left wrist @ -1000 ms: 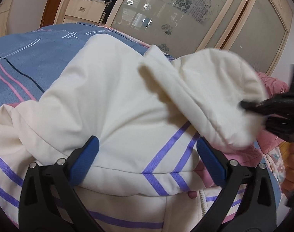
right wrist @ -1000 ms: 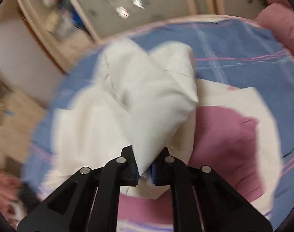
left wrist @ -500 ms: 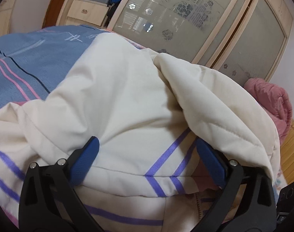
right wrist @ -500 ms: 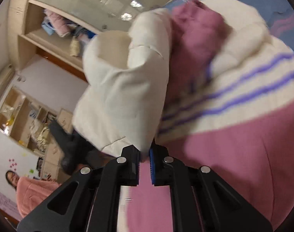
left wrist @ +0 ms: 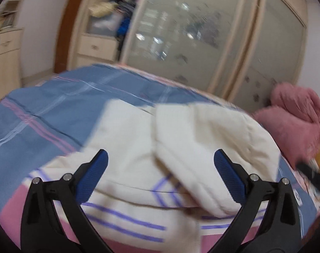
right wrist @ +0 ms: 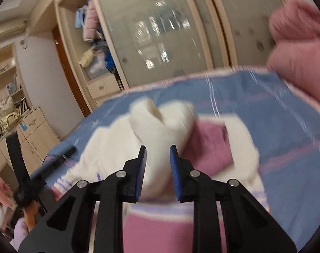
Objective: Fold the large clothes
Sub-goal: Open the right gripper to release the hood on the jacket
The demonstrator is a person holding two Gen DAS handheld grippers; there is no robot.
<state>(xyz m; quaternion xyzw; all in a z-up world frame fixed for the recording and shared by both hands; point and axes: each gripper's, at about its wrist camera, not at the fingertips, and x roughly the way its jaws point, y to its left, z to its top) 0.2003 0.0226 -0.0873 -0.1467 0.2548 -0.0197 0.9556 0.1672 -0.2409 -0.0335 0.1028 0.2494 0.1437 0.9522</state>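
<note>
The sleeve (right wrist: 160, 130) of the jacket (left wrist: 128, 147) was clamped in the right gripper (right wrist: 158, 158) a second ago and carried across the body of the garment. It now lies folded over the jacket's front, and the jaws of the right gripper are opening: the blue pads stand a narrow gap apart. The cream sleeve is seen between them, but whether it is touched cannot be told through the motion blur. By this reading the sleeve fold has been laid and is being released.

The left gripper (left wrist: 160, 172) was held low over the striped hem half a second ago. It is now raised and drawn back, so more of the bed (left wrist: 44, 109) is in view. Its jaws stand wide open with nothing held; the jacket lies below and beyond them.

The jacket is spread in the middle of the bed, hem at the near side. A padded, quilted cloth is indicated: cream body, purple stripes (left wrist: 122, 217) and a pink band along the hem, with a pink lining exposed at the right. The folded sleeve forms a thick, rounded tube with an open cuff at the far end. The bed cover is thin woven blue cloth with pink and white lines. A pink fleecy garment (left wrist: 296, 122) is heaped at the far right.
</note>
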